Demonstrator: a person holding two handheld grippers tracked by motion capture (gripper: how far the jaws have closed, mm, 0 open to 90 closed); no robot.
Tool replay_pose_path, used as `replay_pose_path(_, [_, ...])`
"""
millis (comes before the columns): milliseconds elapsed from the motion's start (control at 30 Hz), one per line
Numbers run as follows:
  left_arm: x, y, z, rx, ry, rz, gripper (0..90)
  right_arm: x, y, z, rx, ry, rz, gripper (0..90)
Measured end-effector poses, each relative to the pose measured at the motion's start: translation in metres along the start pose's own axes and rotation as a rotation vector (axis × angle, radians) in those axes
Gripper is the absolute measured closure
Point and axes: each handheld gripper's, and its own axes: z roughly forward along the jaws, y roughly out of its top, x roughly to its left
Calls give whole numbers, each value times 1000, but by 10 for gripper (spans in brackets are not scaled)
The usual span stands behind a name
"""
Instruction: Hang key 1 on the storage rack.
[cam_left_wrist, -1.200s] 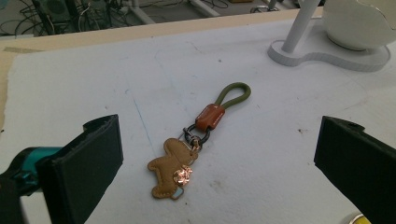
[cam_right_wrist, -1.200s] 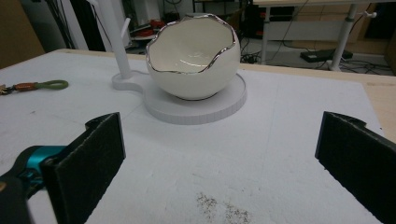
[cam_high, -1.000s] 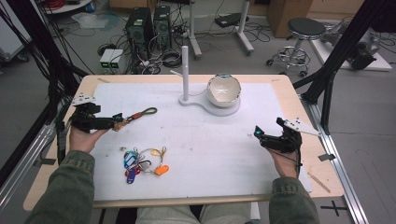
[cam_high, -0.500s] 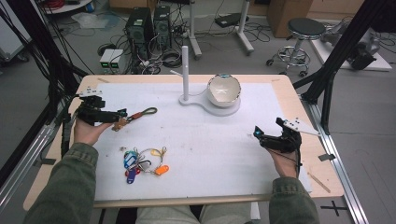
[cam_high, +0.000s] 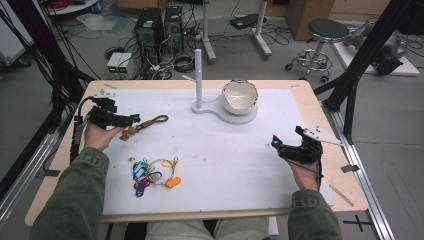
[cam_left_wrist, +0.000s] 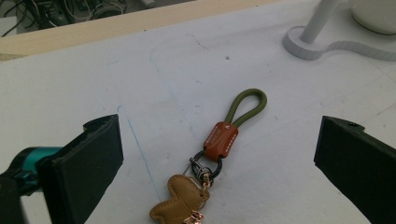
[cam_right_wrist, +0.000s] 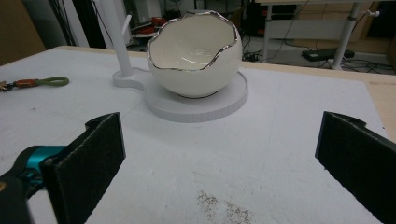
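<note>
Two pairs of tongs work over a wide wooden bench (cam_high: 320, 107) laid with a white mat, and the mat gives small things a plain ground to be seen and picked from. At the far middle stands a white stand with an upright peg post and a round base (cam_high: 199, 80), likely meant to hang loops on. On its round base sits a white eggshell-shaped bowl with a jagged silver rim (cam_right_wrist: 196, 58), tilted so its mouth faces the person, which would make dropping things in easy.

The right tongs (cam_high: 282, 146) rest near the right edge of the mat, well apart from everything, jaws spread wide and empty; in the right gripper view they point toward the bowl, seemingly parked in wait. The left tongs (cam_high: 131, 120) sit at the left of the mat, jaws likewise released and wide apart, holding nothing.

Near the front left lies a cluster of coloured plastic key tags on rings (cam_high: 152, 174), untouched.

Smallest is the work's own thing: a keychain with an olive cord loop, an orange-brown leather sleeve and a tan leather charm (cam_left_wrist: 219, 144). It lies flat on the mat between the left jaws, touching neither, its loop pointing toward the stand. The jaws straddle it at the charm end, so a grasp looks about to be made there, leaving the loop free for the peg.
</note>
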Motion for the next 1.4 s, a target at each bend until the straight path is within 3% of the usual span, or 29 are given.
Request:
replay_pose_path(267, [-1, -3, 15, 31, -11, 2, 17, 0, 0, 1, 5, 3, 0, 6])
replay_pose_path(500, [-4, -6, 30, 79, -6, 42, 28, 0, 0, 1, 8, 2, -7, 6])
replay_pose_path(533, [-4, -4, 35, 112, -3, 63, 28, 1, 0, 1, 9, 2, -4, 6])
replay_pose_path(767, [-11, 6, 51, 164, -15, 116, 28, 0, -1, 1, 14, 4, -11, 6])
replay_pose_path(1033, [-12, 11, 66, 207, -27, 132, 41, -1, -1, -1, 12, 4, -2, 6])
replay_pose_path(1167, [-11, 12, 70, 233, -54, 132, 171, -2, -2, -1, 9, 3, -7, 6])
replay_pose_path(1200, [-11, 12, 71, 239, -53, 146, 171, -2, -2, -1, 9, 3, -7, 6])
replay_pose_path(1233, [-12, 11, 72, 251, -55, 155, 229, -2, -2, -2, 9, 3, -3, 6])
replay_pose_path(1400, [-9, 6, 77, 294, -67, 147, 257, -2, -2, -3, 6, 3, 3, 6])
